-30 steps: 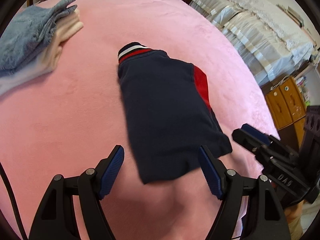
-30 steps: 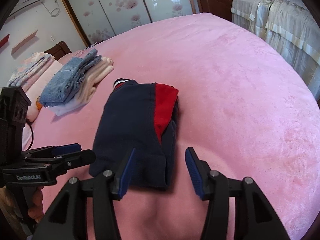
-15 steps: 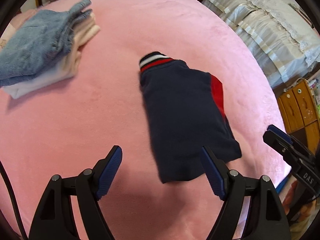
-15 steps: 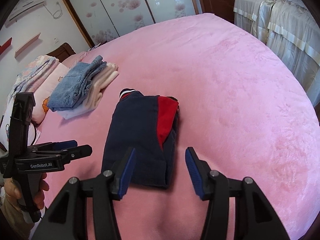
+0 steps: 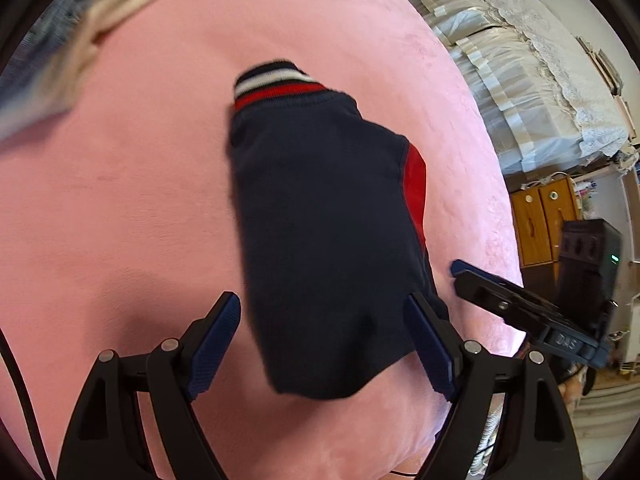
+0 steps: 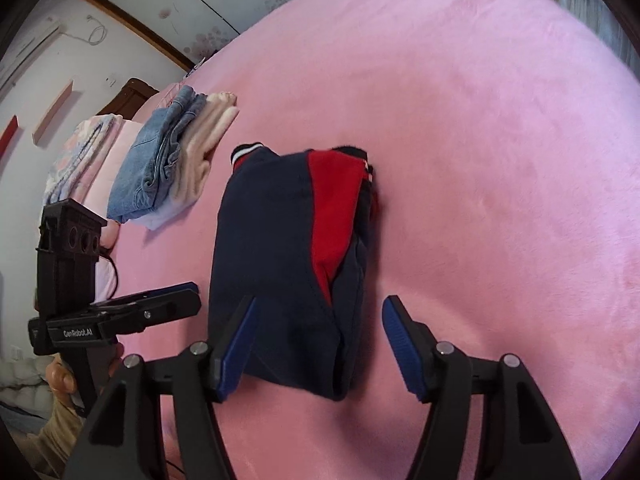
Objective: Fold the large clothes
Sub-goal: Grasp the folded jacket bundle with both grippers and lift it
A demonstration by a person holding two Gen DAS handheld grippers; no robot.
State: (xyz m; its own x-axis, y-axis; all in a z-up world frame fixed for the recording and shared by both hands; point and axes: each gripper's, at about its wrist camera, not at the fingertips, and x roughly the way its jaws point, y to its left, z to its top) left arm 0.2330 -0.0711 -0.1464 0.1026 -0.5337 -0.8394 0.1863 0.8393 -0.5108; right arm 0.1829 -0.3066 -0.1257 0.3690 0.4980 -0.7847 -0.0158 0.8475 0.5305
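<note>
The folded navy sweater (image 5: 328, 232) lies flat on the pink bed (image 5: 120, 200), a long narrow bundle with its striped red, white and dark cuff (image 5: 276, 80) at the end far from me and a red panel (image 6: 334, 208) showing along its right side. I take the sweater as my landmark.

My left claw (image 5: 324, 340) hangs over the sweater's near end, its jaws spread wide and holding nothing; one blue pad (image 5: 216, 340) sits just off the sweater's left edge and the other over its near right corner. Whether the pads touch the cloth, I cannot tell.

My right claw (image 6: 316, 340) is likewise wide open and empty, straddling the sweater's near right part, the left pad (image 6: 236, 344) above the navy fabric and the right pad just beyond the folded right edge, over bare bed.

Seen from my right wrist, the left claw (image 6: 168, 300) pokes in just left of the sweater's near end. From my left wrist, the right claw (image 5: 472, 276) shows just right of the sweater's near end.

Beyond the sweater, to its far left, sits a stack of folded clothes (image 6: 172, 164), denim on top of cream pieces, apart from the sweater.
</note>
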